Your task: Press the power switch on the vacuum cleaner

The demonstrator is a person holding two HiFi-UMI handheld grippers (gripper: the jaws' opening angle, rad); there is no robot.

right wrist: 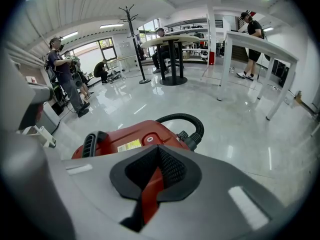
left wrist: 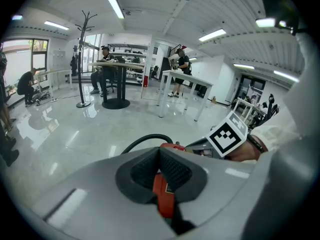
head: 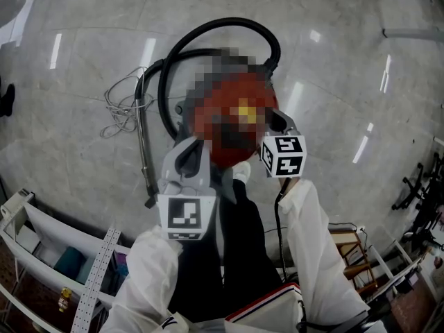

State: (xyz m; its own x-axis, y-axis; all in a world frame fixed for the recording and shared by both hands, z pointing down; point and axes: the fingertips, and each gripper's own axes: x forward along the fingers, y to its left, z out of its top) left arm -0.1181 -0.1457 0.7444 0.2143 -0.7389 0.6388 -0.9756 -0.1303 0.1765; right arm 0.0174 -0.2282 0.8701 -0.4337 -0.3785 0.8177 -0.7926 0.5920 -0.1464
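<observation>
Black-padded left tongs (left wrist: 160,155) and right tongs (right wrist: 159,155) are both closed, empty, above the red vacuum cleaner (right wrist: 125,133) on the floor (right wrist: 240,134). Approach step: next, the right tongs should descend onto the round button (right wrist: 148,139), probably the switch.

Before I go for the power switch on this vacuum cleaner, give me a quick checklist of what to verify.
1. Vacuum cleaner in view ahead: ok.
2. Round button on its top, likely the switch, unobstructed: ok.
3. Right hand-held gripper jaws together, empty: ok.
4. Left hand-held gripper jaws together, empty: ok.
5. Hose clear of the button: ok.
6. Vacuum already running: cannot tell.
</observation>
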